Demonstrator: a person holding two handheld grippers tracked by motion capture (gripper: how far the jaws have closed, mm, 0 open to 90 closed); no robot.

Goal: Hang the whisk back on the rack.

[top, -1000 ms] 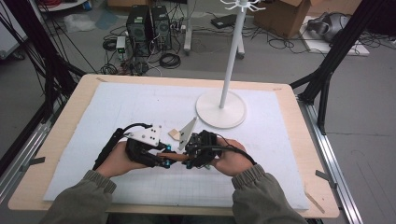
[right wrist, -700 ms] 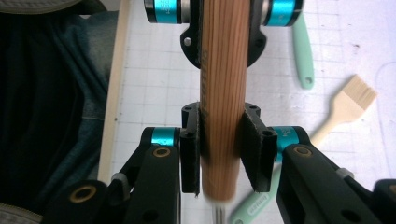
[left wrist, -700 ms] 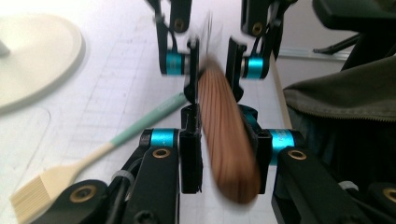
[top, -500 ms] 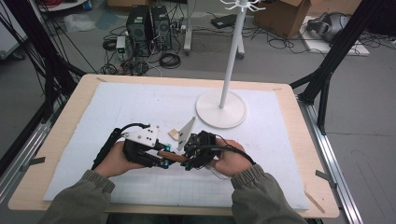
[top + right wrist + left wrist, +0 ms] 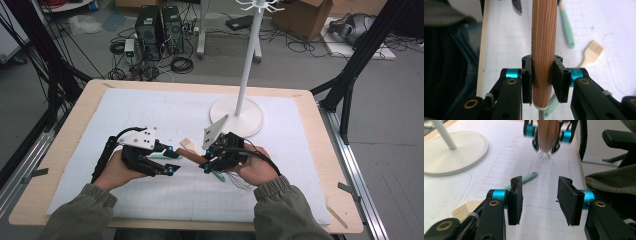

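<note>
Left tongs [image 5: 539, 202] newly off wooden handle [image 5: 543, 50]

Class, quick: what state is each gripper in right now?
Left gripper: open, nothing between its jaws, which just opened.
Right gripper: shut on the wooden handle.

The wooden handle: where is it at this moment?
In the right gripper view the wooden handle is clamped between the right gripper pads. In the high view it sits near the table's front middle, between both hands, just short of the white stand base.
</note>
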